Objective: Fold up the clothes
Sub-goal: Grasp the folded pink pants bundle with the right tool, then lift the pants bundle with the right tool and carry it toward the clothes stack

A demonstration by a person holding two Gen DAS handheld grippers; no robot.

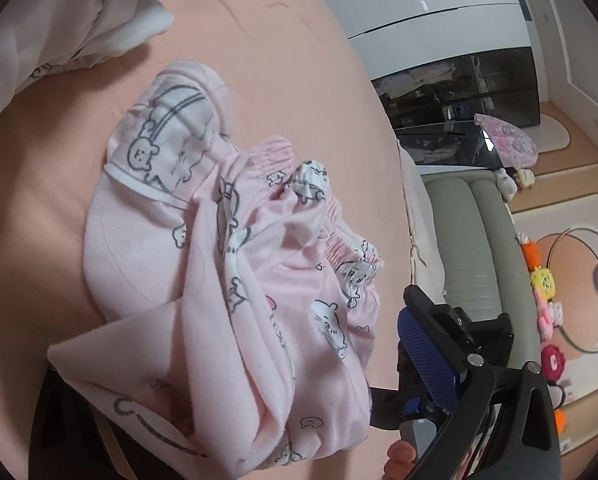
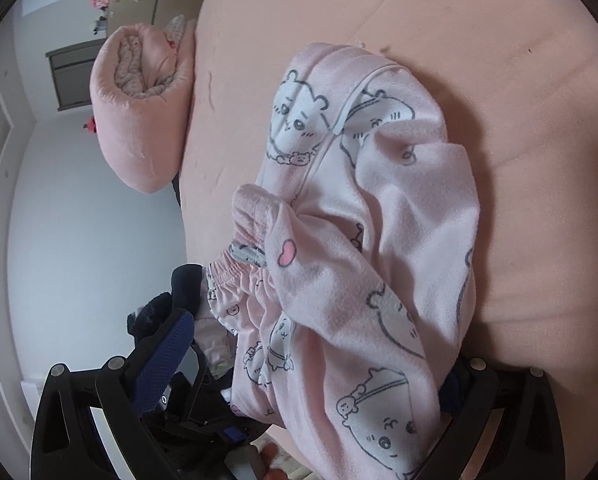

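The pink pajamas (image 1: 235, 280) (printed with cartoon bears) are lying bunched on the peach bed (image 1: 283, 80). The left gripper (image 1: 235, 408) and right gripper (image 2: 319, 392) are both sitting spread wide around the pajamas' near edge; whether either is pinching cloth, I cannot tell. A rolled pink blanket (image 2: 139, 112) is lying beyond the pajamas at the bed's edge.

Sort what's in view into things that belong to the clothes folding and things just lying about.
Belongs to the job:
pink cartoon-print pyjamas
peach bed sheet they lie on
left gripper
right gripper

Just lying about:
rolled pink blanket
plush toys on the floor
white garment
grey bench
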